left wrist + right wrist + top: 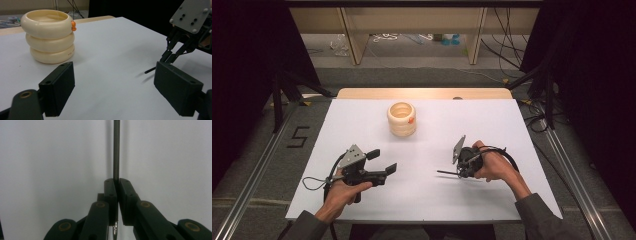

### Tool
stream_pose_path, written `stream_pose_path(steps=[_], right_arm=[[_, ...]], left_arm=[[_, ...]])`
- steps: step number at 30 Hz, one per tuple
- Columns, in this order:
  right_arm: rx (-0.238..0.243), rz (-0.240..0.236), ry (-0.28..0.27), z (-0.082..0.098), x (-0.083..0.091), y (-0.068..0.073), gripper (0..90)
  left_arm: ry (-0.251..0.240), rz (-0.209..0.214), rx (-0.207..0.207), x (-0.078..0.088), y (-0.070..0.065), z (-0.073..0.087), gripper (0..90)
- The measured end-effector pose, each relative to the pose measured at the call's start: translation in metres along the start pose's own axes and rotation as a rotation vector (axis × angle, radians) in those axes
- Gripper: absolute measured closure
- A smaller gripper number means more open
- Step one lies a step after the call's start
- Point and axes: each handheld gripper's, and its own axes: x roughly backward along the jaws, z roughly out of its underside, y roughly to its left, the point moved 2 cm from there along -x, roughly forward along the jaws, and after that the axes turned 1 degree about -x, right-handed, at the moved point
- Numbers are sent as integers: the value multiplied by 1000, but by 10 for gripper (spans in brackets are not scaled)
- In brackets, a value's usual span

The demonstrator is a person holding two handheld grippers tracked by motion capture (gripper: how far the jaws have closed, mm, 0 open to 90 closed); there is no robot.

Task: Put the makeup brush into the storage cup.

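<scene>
Jaws on my right gripper (117, 195) clamp a thin dark rod (116, 150), its long axis running straight out past the tips, level above the white bench (432, 200) and pointing toward my left gripper (113, 87), whose jaws stand wide and empty. Small print on the cream ring stack (48, 35) is unreadable.

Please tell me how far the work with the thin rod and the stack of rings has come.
Done: the right tongs are shut on the thin rod, just above the white table. In hand: the rod points toward the left tongs, which are open and hold nothing. Left: probably bringing the rod to the ring stack, which stands apart at the far side.
</scene>
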Motion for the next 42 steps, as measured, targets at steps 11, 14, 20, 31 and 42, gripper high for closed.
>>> stream_pose_path(steps=[11,14,20,31,42], right_arm=[[85,31,-42,-19,8,13,855],[119,45,-54,-26,9,17,855],[179,46,-60,-39,10,27,855],[266,26,-53,-63,5,40,855],[355,22,-68,-79,2,51,855]], left_arm=[[47,24,-41,-4,-7,2,162],[69,32,-53,-6,-10,3,162],[112,61,-92,-10,-14,4,162],[257,133,-118,-22,-27,9,173],[359,197,-90,-33,-39,14,221]])
